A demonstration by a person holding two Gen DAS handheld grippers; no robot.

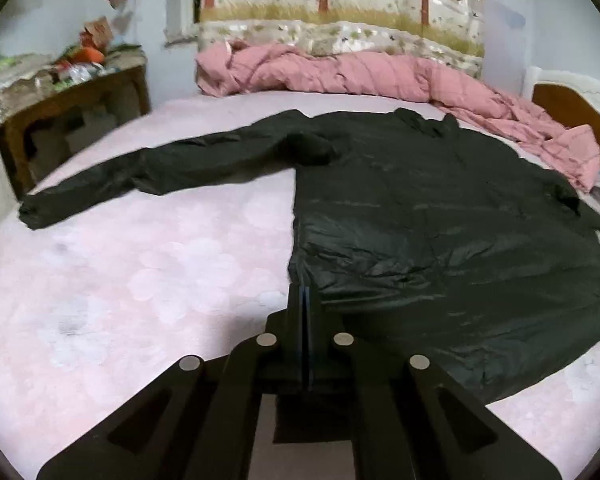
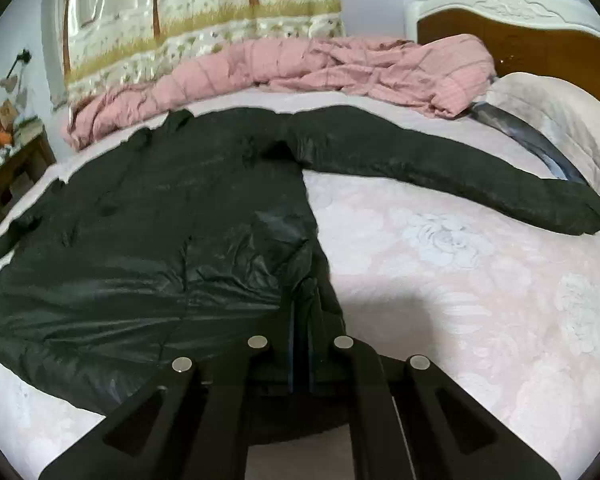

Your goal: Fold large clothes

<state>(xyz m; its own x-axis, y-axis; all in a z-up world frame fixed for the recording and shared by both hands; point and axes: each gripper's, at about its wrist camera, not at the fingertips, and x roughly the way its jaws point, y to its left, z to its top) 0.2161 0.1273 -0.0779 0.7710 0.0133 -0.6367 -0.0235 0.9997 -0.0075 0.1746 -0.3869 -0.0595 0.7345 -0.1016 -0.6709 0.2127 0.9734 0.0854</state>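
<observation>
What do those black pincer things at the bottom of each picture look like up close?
Both the left gripper and right gripper are matte black, with two flat fingers lined with thin blue pads. Behind them fan angular black linkage bars with slot cutouts and round silver pins. No cables, markings or sleeves show.

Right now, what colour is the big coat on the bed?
Black and shiny; the coat shows best in the right wrist view.

One black coat (image 1: 440, 216) with two sleeves spread out, one pink quilt (image 1: 340, 76), one bed (image 1: 140, 272), one headboard (image 2: 520, 36), one bench (image 1: 72, 92), two claws.
</observation>
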